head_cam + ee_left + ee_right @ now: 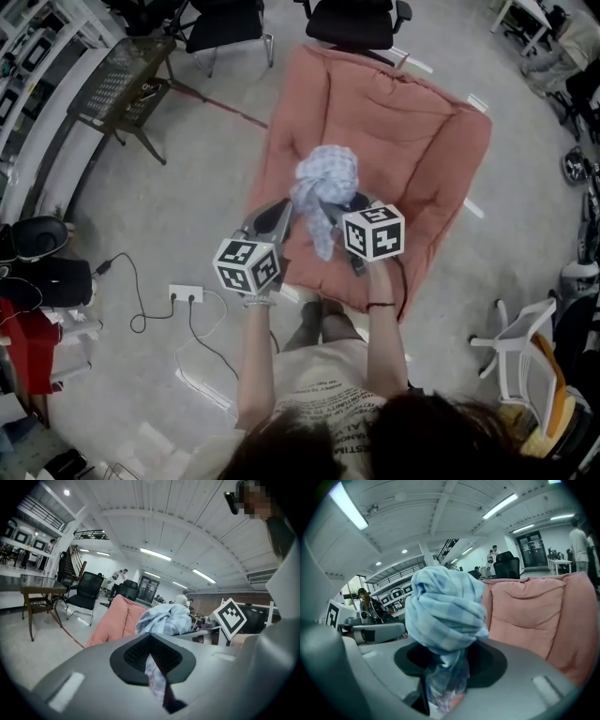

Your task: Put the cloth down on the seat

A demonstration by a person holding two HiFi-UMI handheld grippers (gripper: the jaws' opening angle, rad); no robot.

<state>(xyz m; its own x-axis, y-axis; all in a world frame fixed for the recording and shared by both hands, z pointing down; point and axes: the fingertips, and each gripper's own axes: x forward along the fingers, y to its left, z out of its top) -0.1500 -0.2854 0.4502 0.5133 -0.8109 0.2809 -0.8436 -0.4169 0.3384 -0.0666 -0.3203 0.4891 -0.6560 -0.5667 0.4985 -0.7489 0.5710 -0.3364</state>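
Note:
A bunched light-blue checked cloth (324,184) hangs over the pink cushioned seat (412,159), held between both grippers. My left gripper (283,217) is shut on a lower edge of the cloth (157,679), which pinches between its jaws in the left gripper view. My right gripper (339,208) is shut on the cloth too; the rolled bundle (443,609) rises right in front of its jaws, with the pink seat (534,606) behind. The cloth's tail dangles just above the seat's front part in the head view.
A small brown table (127,80) stands at the upper left, black office chairs (352,21) behind the seat. A power strip and cables (185,294) lie on the floor at left. A white folding chair (516,361) stands at right.

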